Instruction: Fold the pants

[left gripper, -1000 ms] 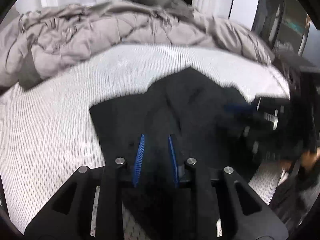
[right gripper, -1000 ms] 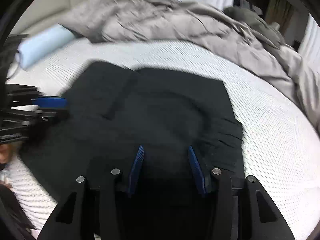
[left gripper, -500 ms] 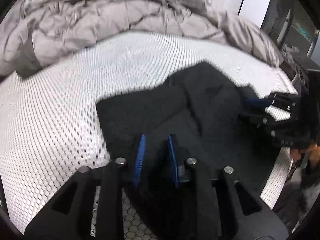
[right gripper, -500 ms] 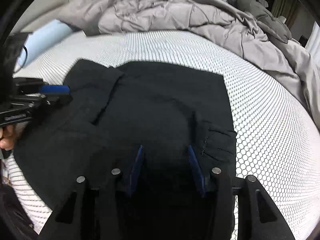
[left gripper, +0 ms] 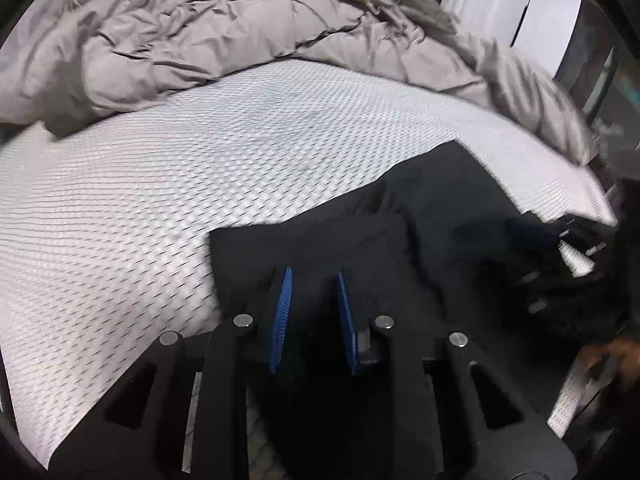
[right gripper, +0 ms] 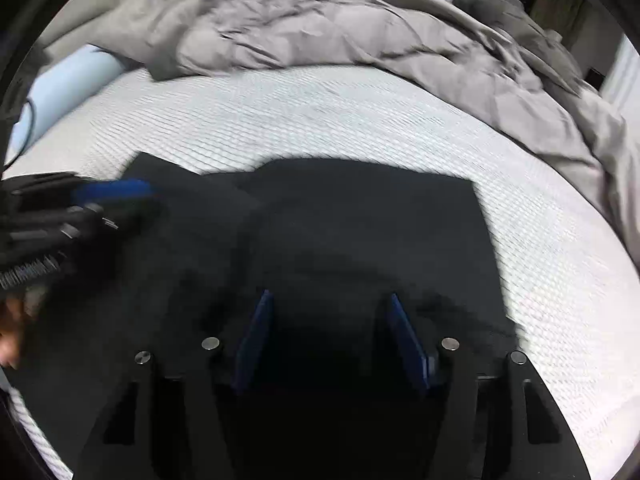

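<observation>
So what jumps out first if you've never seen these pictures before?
The black pants, folded into a dark slab, lie in the middle of the white honeycomb-textured mattress. Behind them a crumpled grey-beige duvet is heaped along the far side of the bed. Up close, the blue-padded black right tool has fabric between its opening jaws, and the left tool sits at the pants' near edge.

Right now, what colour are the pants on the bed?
Black, plain, no pattern; the pants show best in the right wrist view.
</observation>
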Tool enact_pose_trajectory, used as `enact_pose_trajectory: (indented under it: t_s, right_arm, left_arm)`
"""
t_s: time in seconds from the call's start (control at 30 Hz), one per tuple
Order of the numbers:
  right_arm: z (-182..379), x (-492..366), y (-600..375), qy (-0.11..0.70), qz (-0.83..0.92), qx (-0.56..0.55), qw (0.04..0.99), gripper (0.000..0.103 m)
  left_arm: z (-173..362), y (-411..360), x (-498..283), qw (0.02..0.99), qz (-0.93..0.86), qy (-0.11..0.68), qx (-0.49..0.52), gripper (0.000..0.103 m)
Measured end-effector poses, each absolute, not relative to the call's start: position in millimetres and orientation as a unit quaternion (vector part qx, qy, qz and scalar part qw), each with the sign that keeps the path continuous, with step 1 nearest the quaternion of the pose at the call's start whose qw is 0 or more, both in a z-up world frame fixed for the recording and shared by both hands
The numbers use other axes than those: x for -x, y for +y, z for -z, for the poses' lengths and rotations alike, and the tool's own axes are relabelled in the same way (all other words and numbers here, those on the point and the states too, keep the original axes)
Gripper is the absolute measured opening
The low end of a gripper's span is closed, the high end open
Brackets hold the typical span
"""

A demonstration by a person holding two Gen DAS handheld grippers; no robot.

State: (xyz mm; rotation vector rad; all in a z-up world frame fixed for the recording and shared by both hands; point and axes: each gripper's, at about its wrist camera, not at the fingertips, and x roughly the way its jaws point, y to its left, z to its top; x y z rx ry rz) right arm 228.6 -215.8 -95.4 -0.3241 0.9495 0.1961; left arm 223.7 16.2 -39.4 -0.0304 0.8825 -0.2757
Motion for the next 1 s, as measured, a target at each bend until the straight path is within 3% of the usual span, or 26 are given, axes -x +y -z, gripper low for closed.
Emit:
enact_pose_trajectory:
  t_s: [0.07, 0.17, 0.23, 0.4, 0.57, 0.63, 0.7, 0.9, 1.0]
  right_arm:
    - [85.0, -214.5, -233.0, 0.446, -0.115, 0.154, 0.874, 0.057]
    - [62.2, -185.9, -260.2, 0.423, -0.147, 0.119, 0.886, 0.062]
    - [50.4, -171.5, -287.9, 0.415, -0.163, 0.071, 0.892, 0.066]
    - [65.9, -162.2, -331.9, 0.442, -0.179, -0.043, 0.878, 0.067]
    - [88.5, -150.1, -293.5, 0.45, -0.163, 0.104, 0.872, 0.066]
    - [85.6, -141.4, -304.6, 0.456, -0.166, 0.084, 0.87, 0.066]
    - [76.3, -133.9, -320.4, 0.457, -0.174, 0.056, 0.871, 0.066]
    - [64.3, -127.6, -338.1, 0.448, -0.221, -0.007, 0.866, 0.066]
    - [64.5, -136.1, -351.1, 0.447, -0.215, -0.038, 0.867, 0.066]
  left_arm:
    - [28.8, 19.5, -207.2, 0.9, 0.096, 0.426, -0.012, 0.021]
    - [12.6, 37.6, -171.0, 0.906, 0.115, 0.405, 0.042, 0.027]
    - [11.7, 46.2, -146.4, 0.904, 0.132, 0.397, 0.086, 0.044]
    - [24.7, 39.5, -123.8, 0.891, 0.155, 0.411, 0.117, 0.045]
    - [44.7, 17.9, -123.2, 0.891, 0.138, 0.432, 0.027, 0.045]
    - [42.4, 22.1, -118.8, 0.89, 0.137, 0.434, 0.026, 0.047]
    - [41.5, 28.9, -114.0, 0.89, 0.126, 0.438, 0.012, 0.057]
    - [44.9, 60.4, -109.6, 0.871, 0.153, 0.454, 0.112, 0.057]
    - [54.7, 66.0, -118.5, 0.848, 0.185, 0.468, 0.168, 0.047]
